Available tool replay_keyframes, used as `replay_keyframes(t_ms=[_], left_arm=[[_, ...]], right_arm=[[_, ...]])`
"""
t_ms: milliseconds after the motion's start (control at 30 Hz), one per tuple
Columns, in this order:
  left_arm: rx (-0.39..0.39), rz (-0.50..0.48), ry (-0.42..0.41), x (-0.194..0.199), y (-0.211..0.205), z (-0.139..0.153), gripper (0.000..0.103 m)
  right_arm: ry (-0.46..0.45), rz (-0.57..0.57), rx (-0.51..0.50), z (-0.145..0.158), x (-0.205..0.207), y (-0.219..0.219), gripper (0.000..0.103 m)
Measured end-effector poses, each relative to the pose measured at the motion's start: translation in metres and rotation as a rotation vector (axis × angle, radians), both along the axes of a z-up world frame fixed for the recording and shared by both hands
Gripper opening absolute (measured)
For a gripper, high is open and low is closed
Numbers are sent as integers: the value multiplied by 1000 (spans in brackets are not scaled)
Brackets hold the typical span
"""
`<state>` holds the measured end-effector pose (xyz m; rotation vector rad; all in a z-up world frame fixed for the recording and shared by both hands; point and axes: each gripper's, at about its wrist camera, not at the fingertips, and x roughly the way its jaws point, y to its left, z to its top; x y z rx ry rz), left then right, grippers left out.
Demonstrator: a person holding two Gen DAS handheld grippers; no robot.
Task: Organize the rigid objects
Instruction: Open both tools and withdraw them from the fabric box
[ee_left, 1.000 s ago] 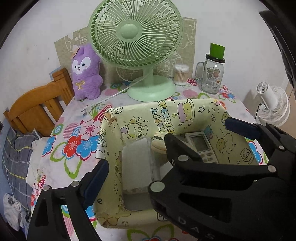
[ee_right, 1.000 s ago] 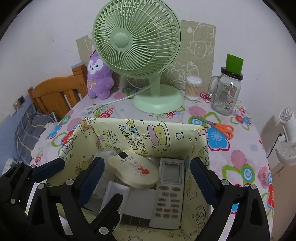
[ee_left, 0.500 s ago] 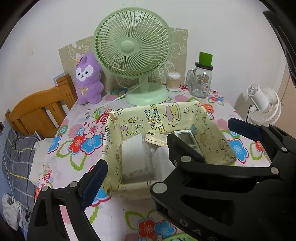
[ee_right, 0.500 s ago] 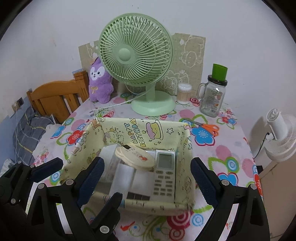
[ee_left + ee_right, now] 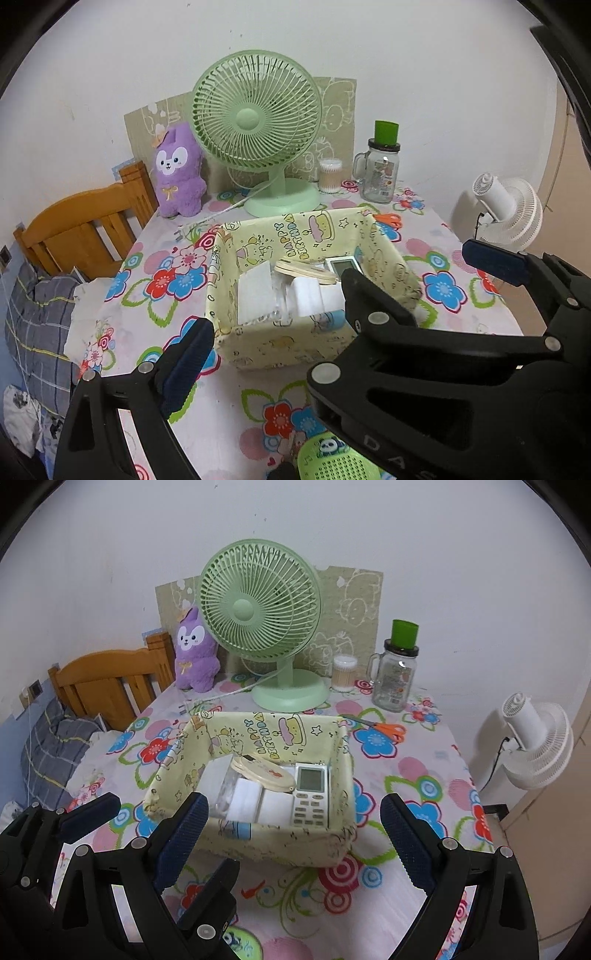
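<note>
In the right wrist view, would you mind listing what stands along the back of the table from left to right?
Purple plush toy → green desk fan → cotton swab jar → glass mug jar with green lid.

Floral table carries fabric bin, green fan, jar, scissors.
</note>
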<state>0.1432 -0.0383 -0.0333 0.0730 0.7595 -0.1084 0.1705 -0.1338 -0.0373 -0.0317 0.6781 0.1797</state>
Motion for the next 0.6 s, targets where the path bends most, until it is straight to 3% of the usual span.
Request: replay_keyframes(t_ms=[600], left_arm=[[20,-31,-63,-53,-6,22,95]], right_arm=[[-67,-47,-9,23,-63,-10,96]])
